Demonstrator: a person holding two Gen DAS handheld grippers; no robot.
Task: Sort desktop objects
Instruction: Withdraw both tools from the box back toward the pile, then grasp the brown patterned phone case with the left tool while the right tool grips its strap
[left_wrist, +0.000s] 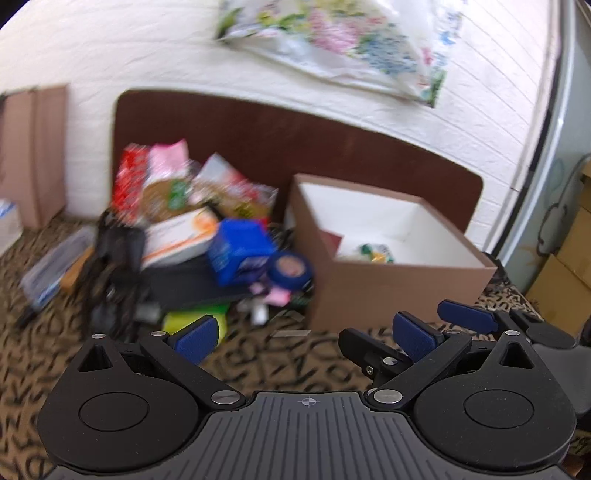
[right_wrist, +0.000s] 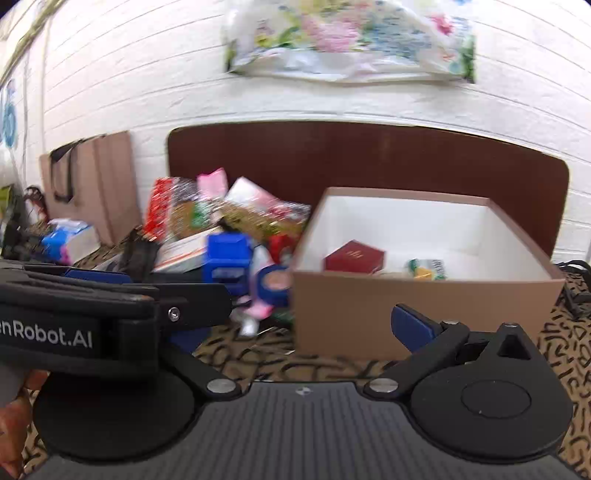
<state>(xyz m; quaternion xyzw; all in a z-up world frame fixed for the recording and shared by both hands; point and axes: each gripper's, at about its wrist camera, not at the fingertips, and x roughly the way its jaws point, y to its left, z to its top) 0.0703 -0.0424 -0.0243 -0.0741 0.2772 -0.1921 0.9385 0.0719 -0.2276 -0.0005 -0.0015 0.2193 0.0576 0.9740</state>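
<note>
clutter pile (left_wrist: 207, 251) is sitting left of the brown box (left_wrist: 388, 291), nearly touching its wall. left gripper (left_wrist: 306, 336) is hovering wide open and empty over bare patterned cloth (left_wrist: 288, 365); right gripper (right_wrist: 306, 332) is probably open too, its left finger hidden.

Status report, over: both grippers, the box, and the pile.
Left gripper open, empty. Right gripper open, empty. Brown box holds a red case. Clutter pile left of box, unsorted.

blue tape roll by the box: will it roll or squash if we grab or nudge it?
The tape roll looks round, so it would probably roll if pushed on edge. Its hollow core suggests it is light and may give slightly under the tool. It leans against clutter beside the box, so lifting it could shift neighbours.
</note>
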